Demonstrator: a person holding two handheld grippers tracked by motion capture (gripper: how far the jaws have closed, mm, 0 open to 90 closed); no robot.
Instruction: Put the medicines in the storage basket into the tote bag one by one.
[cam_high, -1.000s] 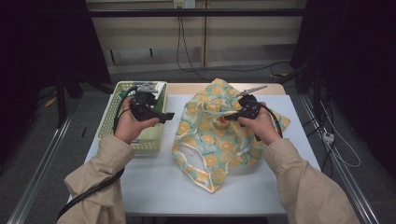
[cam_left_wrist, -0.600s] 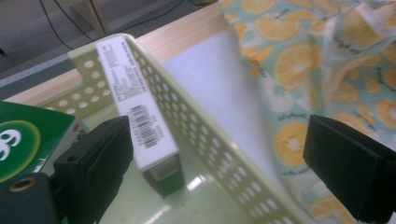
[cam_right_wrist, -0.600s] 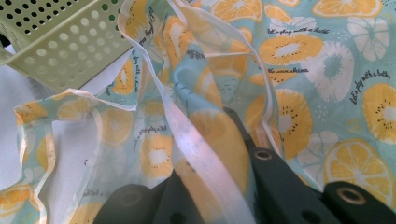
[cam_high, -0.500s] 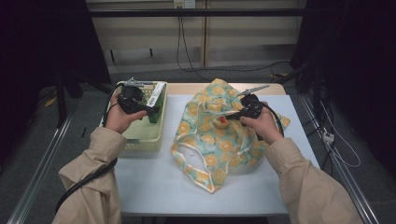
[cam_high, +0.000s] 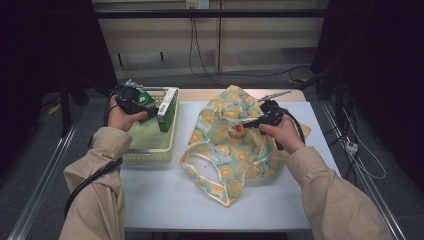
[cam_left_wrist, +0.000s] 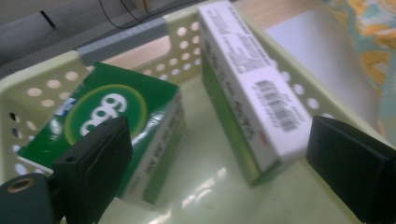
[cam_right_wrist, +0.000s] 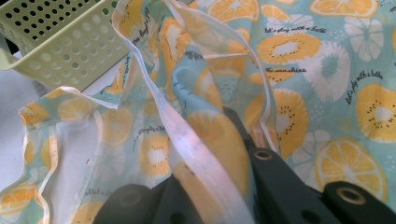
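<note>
The left gripper (cam_left_wrist: 219, 163) hangs with jaws spread over the basket (cam_high: 150, 142) at the worktop's (cam_high: 170, 200) left. Between them stand two cartons: a green box (cam_left_wrist: 116, 126) leaning at the left wall and a white-topped box (cam_left_wrist: 252, 88) tilted on its edge, neither touched. Both look like light, stiff cardboard with smooth, slightly slick faces. The white-topped box is best pinched across its narrow width, near the middle so it won't swing.

The right gripper (cam_right_wrist: 196, 186) is clenched on the bag (cam_high: 235, 145), a soft fruit-print fabric lying mid-worktop. It is limp and light; the hemmed rim in the jaws gives the firmest hold for keeping the mouth open.
</note>
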